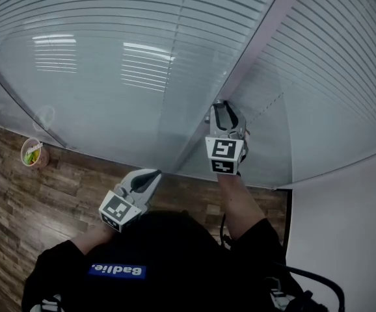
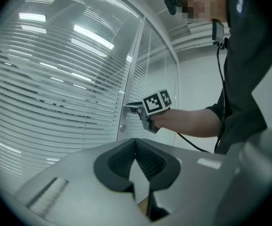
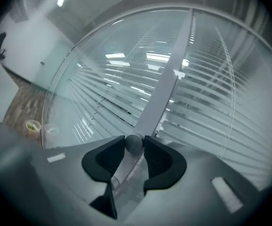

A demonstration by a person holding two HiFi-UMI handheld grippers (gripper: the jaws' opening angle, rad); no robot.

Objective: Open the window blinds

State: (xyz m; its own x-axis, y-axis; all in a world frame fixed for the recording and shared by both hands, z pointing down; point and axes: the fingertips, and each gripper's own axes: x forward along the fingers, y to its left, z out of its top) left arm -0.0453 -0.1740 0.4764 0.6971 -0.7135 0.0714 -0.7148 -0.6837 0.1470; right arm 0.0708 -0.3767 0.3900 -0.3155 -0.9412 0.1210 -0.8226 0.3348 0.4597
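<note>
While my right tongs clench the small round knob on the grey frame post, my left tongs sit lower and off to the left, jaws pressed together on nothing. Blinds lie behind the glass on both sides of the post. Wood-plank floor below. A cup with something green in it stands by the foot of the glass. White wall at right.
</note>
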